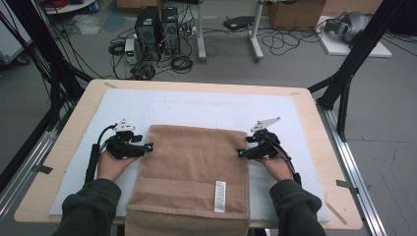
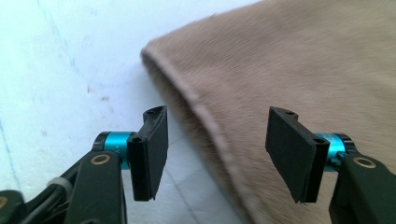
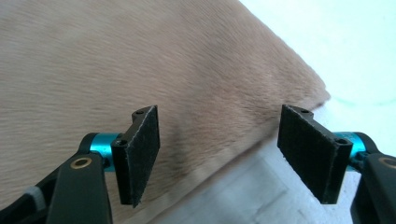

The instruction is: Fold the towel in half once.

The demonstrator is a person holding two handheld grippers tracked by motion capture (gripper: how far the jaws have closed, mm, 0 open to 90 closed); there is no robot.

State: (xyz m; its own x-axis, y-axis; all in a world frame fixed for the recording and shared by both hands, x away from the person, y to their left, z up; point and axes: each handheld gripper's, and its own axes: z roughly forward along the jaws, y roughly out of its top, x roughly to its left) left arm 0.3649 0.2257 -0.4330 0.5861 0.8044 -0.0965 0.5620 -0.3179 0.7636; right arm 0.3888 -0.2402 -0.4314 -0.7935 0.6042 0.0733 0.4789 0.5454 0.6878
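Towel (image 1: 192,167), folded and tan, lies flat on the white pad (image 1: 147,105) of the bench with its near end overhanging, while the left gripper (image 1: 149,146) and right gripper (image 1: 240,153) flank its side edges, jaws spread and empty, seemingly poised to pinch both edges for another fold.

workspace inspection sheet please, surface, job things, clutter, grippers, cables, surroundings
surface: pale wooden table under a white foam mat
job's things: folded tan terry towel, white label near its front edge, which overhangs the table
clutter: nothing seen
grippers: left gripper open at the towel's left edge; right gripper open at its right edge; nothing between the jaws
cables: black cable trails from the left gripper
surroundings: grey floor, two black computer towers, loose wires
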